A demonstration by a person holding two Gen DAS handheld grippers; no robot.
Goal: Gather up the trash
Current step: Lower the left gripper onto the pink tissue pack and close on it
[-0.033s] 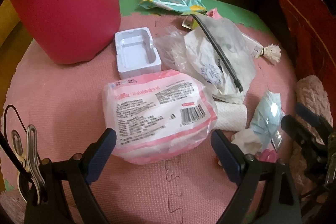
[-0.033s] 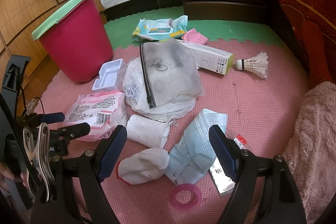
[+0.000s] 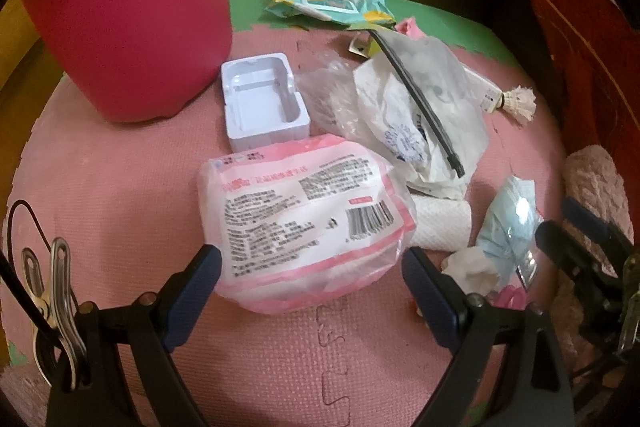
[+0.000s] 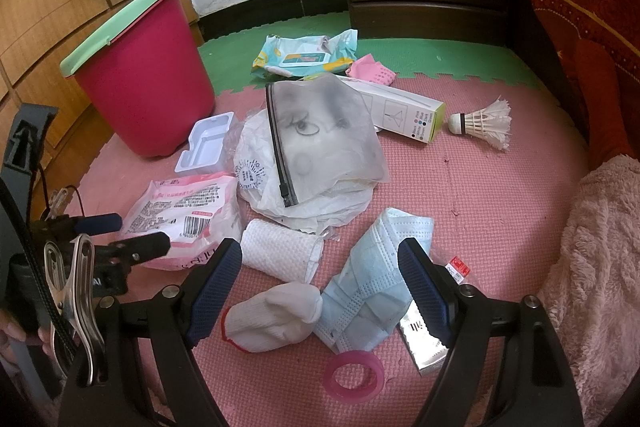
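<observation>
Nothing shifted between frames. Left gripper (image 3: pixel 312 275) gaped around the pink packet (image 3: pixel 304 219), probably not touching. Right gripper (image 4: pixel 320 267) spread above the mask (image 4: pixel 372 275). Bin (image 4: pixel 140 79) waited nearby; 0 items collected.

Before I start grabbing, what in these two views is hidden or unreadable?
- Red bin interior: hidden by its wall in the right wrist view, rim cropped in the left wrist view.
- Pink packet print: too small to read.
- Under the zip pouch: the white bag is mostly covered.
- Silver wrapper: partly behind the right gripper finger.
</observation>
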